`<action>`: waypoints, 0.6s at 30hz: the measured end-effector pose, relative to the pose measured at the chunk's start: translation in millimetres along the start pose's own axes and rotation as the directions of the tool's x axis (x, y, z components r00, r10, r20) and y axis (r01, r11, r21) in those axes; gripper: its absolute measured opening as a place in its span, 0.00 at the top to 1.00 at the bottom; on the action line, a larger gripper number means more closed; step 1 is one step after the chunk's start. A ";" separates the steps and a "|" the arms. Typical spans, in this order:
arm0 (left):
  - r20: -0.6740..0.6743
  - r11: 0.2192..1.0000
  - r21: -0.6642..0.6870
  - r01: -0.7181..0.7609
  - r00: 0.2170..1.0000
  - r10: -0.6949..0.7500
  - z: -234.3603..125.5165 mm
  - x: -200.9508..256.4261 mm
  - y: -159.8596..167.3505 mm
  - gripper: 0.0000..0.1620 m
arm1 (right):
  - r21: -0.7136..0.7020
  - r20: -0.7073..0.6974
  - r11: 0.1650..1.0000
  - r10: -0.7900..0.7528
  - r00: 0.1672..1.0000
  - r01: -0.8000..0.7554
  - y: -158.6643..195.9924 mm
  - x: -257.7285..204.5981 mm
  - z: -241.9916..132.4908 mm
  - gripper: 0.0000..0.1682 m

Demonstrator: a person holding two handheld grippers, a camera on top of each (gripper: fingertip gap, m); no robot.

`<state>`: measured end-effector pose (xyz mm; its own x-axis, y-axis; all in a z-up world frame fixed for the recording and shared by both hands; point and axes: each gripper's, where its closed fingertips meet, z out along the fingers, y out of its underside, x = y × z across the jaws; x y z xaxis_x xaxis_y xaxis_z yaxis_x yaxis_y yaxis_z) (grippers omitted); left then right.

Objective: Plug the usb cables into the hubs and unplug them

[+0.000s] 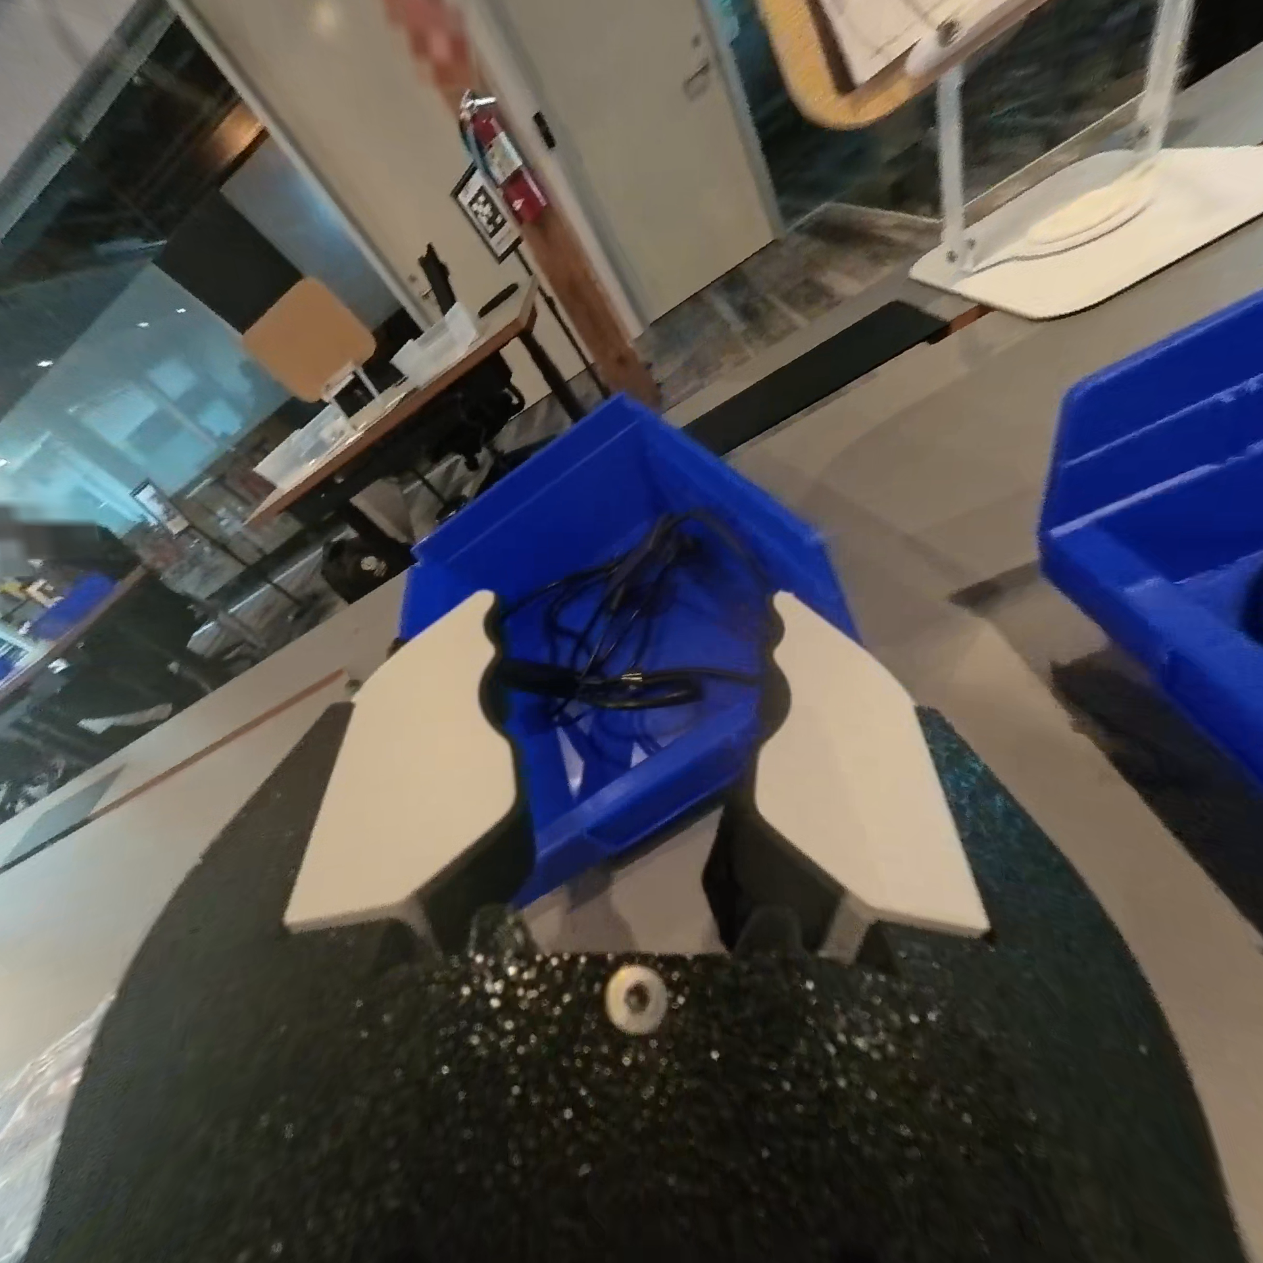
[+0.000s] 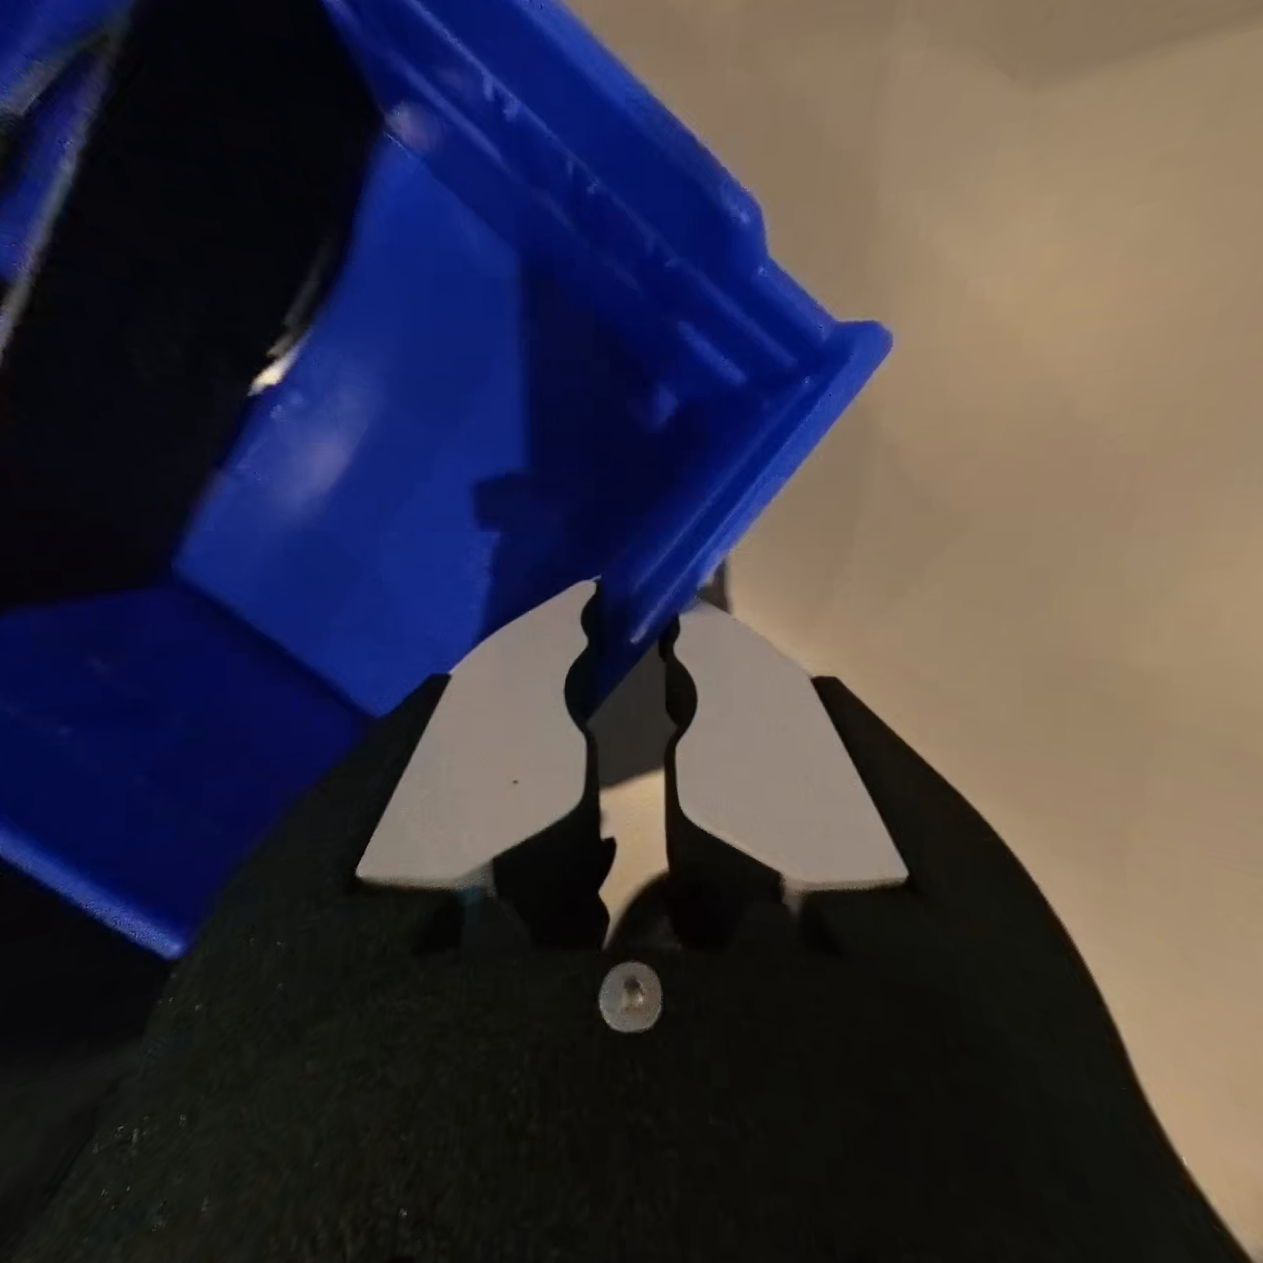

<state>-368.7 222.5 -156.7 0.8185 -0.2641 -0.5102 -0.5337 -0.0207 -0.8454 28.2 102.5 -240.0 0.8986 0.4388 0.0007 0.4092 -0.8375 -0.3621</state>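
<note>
A blue bin (image 1: pixel 601 478) stands on the grey table right in front of my left gripper (image 1: pixel 634 605). It holds a tangle of thin black USB cables (image 1: pixel 615 656) with dark plugs. My left gripper is open, its fingers spread to either side of the bin's near end, and it holds nothing. My right gripper (image 2: pixel 635 605) is shut on the rim corner of a second blue bin (image 2: pixel 424 410), which is tilted. Something dark lies inside that bin (image 2: pixel 171 273), too blurred to name. This second bin also shows at the right of the left wrist view (image 1: pixel 1162 581).
A white stand with a flat base (image 1: pixel 1093 225) sits at the table's far right. The grey table top (image 1: pixel 888 512) runs between the two bins. Desks and a wooden post with a fire extinguisher (image 1: pixel 506 157) are beyond the table's far edge.
</note>
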 end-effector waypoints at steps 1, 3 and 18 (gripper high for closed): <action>-0.033 1.000 0.007 0.015 0.999 -0.014 -2.1 5.6 -2.0 0.55 | -0.028 -0.038 0.999 -0.043 0.998 0.042 -3.6 12.8 1.2 0.91; -0.084 0.998 0.023 0.058 0.995 -0.056 -7.1 13.5 -7.0 0.54 | -0.071 -0.032 0.995 -0.066 0.997 0.063 -14.9 38.7 3.8 0.92; -0.218 0.987 0.092 0.134 0.970 -0.112 -6.6 50.0 -17.5 0.55 | 0.192 -0.191 0.980 -0.014 0.982 0.051 -88.5 143.6 -38.4 0.53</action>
<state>-319.9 203.3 -166.4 0.8068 -0.4638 -0.3661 -0.3971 0.0331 -0.9172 127.1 227.1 -172.1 0.9064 0.3805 0.1835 0.4170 -0.7359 -0.5335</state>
